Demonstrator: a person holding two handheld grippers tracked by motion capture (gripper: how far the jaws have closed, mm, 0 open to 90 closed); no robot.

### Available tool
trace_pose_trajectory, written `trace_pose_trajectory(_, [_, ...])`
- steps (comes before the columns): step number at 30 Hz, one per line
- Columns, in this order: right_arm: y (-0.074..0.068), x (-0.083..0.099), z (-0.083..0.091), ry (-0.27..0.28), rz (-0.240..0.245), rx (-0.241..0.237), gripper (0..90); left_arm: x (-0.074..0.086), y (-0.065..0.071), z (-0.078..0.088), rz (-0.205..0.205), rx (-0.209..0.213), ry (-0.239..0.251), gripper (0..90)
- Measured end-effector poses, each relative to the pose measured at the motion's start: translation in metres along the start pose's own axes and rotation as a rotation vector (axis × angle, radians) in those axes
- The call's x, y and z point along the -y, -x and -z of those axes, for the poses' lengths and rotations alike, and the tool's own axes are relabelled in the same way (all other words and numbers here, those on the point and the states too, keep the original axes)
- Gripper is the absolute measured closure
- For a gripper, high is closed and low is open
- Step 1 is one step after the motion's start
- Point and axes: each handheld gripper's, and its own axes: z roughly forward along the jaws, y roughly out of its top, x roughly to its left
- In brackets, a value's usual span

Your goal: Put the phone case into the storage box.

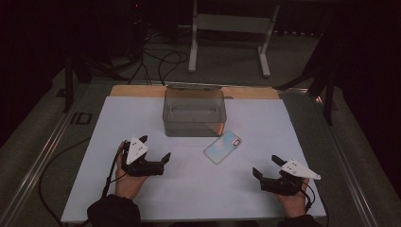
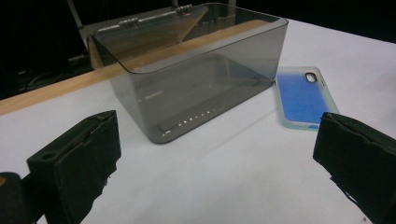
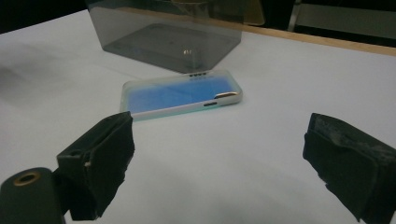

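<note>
The left hand-held gripper [image 1: 153,149] rests low over the white worktop [image 1: 189,189] with its jaws spread wide and nothing between them. The right hand-held gripper [image 1: 265,166] sits near the worktop's front right, jaws likewise wide and empty.

The phone case [image 1: 222,146] lies flat on the worktop between the two grippers and farther from the person, well apart from both.

The high view shows the phone case as pale; the left gripper view shows its blue inner face [image 2: 303,95] and a camera cut-out at the far end. The right gripper view shows its side edge [image 3: 182,93] with a slot, possibly for buttons.

Behind it stands a smoked transparent box [image 1: 194,112], open-topped, just beside the case; the gripper views show a narrow gap between them.
</note>
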Motion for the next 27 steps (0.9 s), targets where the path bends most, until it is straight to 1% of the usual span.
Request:
trace_pose_trajectory(9, [0.000,0.000,0.000,-0.002,0.001,0.000,8.7,-0.005,0.004,-0.012,-0.004,0.024,-0.030,2.6])
trace_pose_trajectory(27, [0.000,0.000,0.000,-0.003,0.001,0.000,8.7,-0.016,0.013,-0.033,-0.009,0.063,-0.054,5.2])
